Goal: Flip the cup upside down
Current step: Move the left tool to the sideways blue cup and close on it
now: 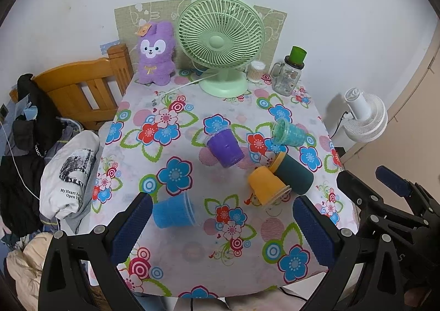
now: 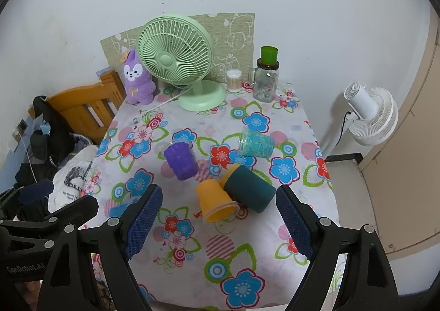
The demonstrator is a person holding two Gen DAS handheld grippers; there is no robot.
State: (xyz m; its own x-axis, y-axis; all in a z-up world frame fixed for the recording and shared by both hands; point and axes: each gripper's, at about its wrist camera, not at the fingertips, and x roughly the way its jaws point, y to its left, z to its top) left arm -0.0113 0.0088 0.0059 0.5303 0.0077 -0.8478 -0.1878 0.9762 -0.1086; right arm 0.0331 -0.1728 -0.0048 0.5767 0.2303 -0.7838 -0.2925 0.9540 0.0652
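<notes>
Several plastic cups lie on their sides on the flowered tablecloth (image 1: pixel 192 107). A blue cup (image 1: pixel 173 213) lies nearest my left gripper (image 1: pixel 224 228), just by its left finger. A purple cup (image 1: pixel 225 147) (image 2: pixel 181 158), a teal cup (image 1: pixel 288 133) (image 2: pixel 256 142), a yellow cup (image 1: pixel 268 186) (image 2: pixel 216 202) and a dark green cup (image 1: pixel 294 175) (image 2: pixel 249 191) lie further in. The yellow and dark green cups touch. My right gripper (image 2: pixel 220 224) is open above the table, just short of the yellow cup. Both grippers are open and empty.
A green desk fan (image 1: pixel 220 44) (image 2: pixel 176 55), a purple plush toy (image 1: pixel 156 54), a cotton swab jar (image 1: pixel 255 71) and a glass jar with a green cup on top (image 1: pixel 288 74) stand at the back. A wooden bed frame (image 1: pixel 82 88) with clothes is left; a white fan (image 2: pixel 371 116) is right.
</notes>
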